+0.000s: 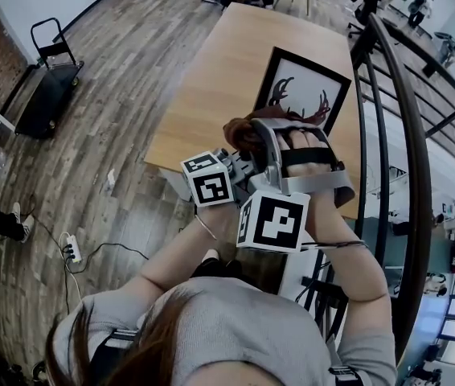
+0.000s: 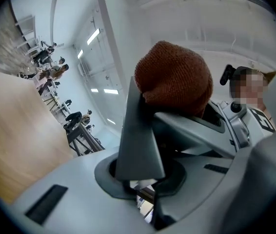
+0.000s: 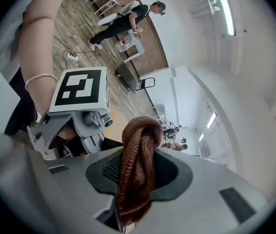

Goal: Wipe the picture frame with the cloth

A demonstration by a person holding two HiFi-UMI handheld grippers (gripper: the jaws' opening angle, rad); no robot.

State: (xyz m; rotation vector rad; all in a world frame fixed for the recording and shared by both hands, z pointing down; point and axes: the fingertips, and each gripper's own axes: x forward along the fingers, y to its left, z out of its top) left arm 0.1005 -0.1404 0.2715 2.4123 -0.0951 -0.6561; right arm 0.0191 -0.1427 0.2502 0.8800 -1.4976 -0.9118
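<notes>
Head view showed two hand-held grippers held close together above the near edge of a light wooden counter (image 1: 211, 71), each carrying one cube of black-and-white square markers. The left hand-held gripper (image 2: 137, 99) had its jaws closed with nothing between them, and the cloth sat just past its tips. That one rust-brown knitted cloth (image 3: 140, 135), bunched into a thick fold, was clamped between the jaws of the right hand-held gripper (image 3: 139, 174). Just beyond both, on the counter, was the single picture frame (image 1: 301, 87), with a black border, a white mat and a print of dark and reddish antler-like shapes.
</notes>
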